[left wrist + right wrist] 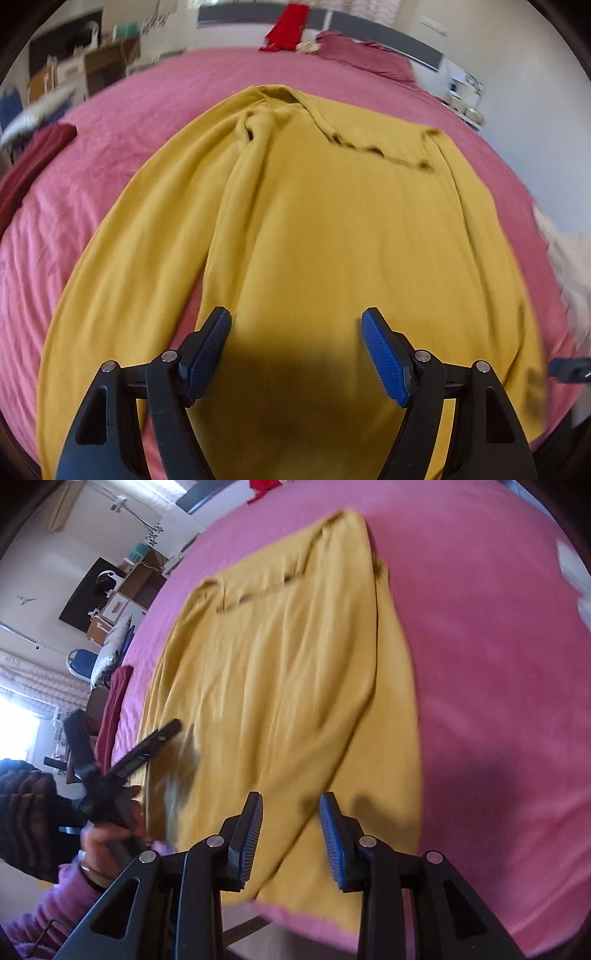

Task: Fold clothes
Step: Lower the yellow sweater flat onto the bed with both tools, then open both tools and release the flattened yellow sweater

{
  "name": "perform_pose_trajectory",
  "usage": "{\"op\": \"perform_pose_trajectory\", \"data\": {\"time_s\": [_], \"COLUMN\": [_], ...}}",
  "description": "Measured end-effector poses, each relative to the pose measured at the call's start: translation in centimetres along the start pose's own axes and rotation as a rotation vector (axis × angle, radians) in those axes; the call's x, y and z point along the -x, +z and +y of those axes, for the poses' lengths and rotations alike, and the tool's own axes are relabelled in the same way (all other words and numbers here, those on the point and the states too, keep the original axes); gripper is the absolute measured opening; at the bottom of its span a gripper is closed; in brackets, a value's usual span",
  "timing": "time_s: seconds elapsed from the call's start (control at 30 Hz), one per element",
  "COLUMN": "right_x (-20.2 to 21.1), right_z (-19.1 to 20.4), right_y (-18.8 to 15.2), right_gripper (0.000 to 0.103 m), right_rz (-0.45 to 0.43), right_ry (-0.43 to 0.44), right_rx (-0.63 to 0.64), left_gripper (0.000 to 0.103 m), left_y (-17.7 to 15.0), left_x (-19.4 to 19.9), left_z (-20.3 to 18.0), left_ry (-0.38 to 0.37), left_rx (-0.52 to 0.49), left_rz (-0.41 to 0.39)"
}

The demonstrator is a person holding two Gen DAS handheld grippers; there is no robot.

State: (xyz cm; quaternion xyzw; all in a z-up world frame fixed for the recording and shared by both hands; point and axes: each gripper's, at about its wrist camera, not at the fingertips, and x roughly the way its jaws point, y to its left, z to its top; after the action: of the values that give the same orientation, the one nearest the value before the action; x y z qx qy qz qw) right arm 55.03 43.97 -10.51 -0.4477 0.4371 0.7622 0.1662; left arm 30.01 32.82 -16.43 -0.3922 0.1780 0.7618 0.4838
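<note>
A mustard-yellow long garment (332,240) lies spread on the pink bed sheet (147,122), with its neckline at the far end and lengthwise folds on its left side. My left gripper (295,321) hovers over its near part, jaws wide open and nothing between the blue pads. In the right wrist view the same garment (277,664) runs away from me. My right gripper (291,805) stands above its near hem, open with a narrower gap and empty. The left gripper (123,723) shows at the left there, held by a person's hand (107,842) in a purple sleeve.
A maroon garment (33,158) lies at the bed's left edge, a red one (288,26) by the headboard beside a pink pillow (362,55). White cloth (569,266) sits at the right edge. Shelves and a blue chair (79,664) stand beyond the bed.
</note>
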Motion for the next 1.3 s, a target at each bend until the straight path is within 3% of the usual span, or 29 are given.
{"op": "perform_pose_trajectory", "data": {"time_s": [0.07,0.13,0.23,0.33,0.37,0.43,0.53,0.6,0.77,0.83,0.87,0.9,0.93,1.03,1.13,1.27,1.3], "right_x": [-1.7,-3.0,-4.1,-6.2,-6.5,-6.8,-3.8,-1.2,8.6,10.5,10.4,9.6,8.6,3.4,-2.2,-5.7,-6.3], "right_z": [0.9,1.3,0.3,0.2,0.3,0.4,-0.7,-1.8,-6.0,-6.8,-6.8,-6.0,-5.2,-1.5,0.4,0.5,0.4], "right_y": [-0.4,-0.7,-0.5,-0.2,-0.5,-0.6,-0.2,0.3,3.6,4.8,5.3,5.2,5.1,4.0,2.7,2.4,2.3], "right_gripper": [0.032,0.032,0.033,0.035,0.033,0.015,0.006,0.006,0.006,0.01,0.012,0.025,0.029,0.029,0.029,0.029,0.029], "right_rz": [0.013,0.017,0.004,0.031,0.018,-0.001,-0.049,-0.093,-0.259,-0.261,-0.222,-0.19,-0.16,-0.024,0.093,0.093,0.092], "right_ry": [-0.04,-0.064,0.037,0.112,0.142,0.166,0.179,0.173,0.014,-0.009,0.02,0.027,0.029,0.038,0.097,-0.091,-0.059], "right_rx": [-0.009,-0.036,-0.149,-0.2,-0.191,-0.173,-0.172,-0.169,-0.128,-0.118,-0.107,-0.083,-0.057,0.042,-0.027,-0.129,-0.154], "left_gripper": [0.076,0.077,0.077,0.078,0.078,0.078,0.078,0.078,0.078,0.079,0.079,0.079,0.079,0.079,0.079,0.079,0.079], "left_y": [-1.8,-2.5,-2.6,-2.6,-2.6,-2.7,-3.0,-3.0,-3.2,-3.2,-3.1,-3.1,-3.1,-3.1,-3.1,-3.1,-3.1], "left_x": [0.1,0.3,0.1,0.0,0.1,0.0,0.3,0.0,-0.1,-0.1,-0.2,-0.2,-0.2,-0.2,-0.1,-0.2,-0.2], "left_z": [-0.6,-0.3,1.3,0.7,0.4,0.4,0.7,0.7,0.4,0.4,0.4,0.3,0.3,0.2,0.2,0.4,0.4], "left_ry": [0.036,0.017,-0.048,-0.031,-0.02,-0.02,-0.034,-0.033,-0.02,-0.019,-0.018,-0.017,-0.015,-0.01,-0.01,-0.009,-0.009], "left_rx": [-0.082,-0.09,-0.015,-0.032,-0.042,-0.042,-0.031,-0.033,-0.041,-0.041,-0.041,-0.042,-0.042,-0.045,-0.045,-0.041,-0.04], "left_rz": [-0.068,-0.111,-0.131,-0.136,-0.138,-0.14,-0.142,-0.143,-0.143,-0.141,-0.141,-0.14,-0.14,-0.136,-0.133,-0.133,-0.133]}}
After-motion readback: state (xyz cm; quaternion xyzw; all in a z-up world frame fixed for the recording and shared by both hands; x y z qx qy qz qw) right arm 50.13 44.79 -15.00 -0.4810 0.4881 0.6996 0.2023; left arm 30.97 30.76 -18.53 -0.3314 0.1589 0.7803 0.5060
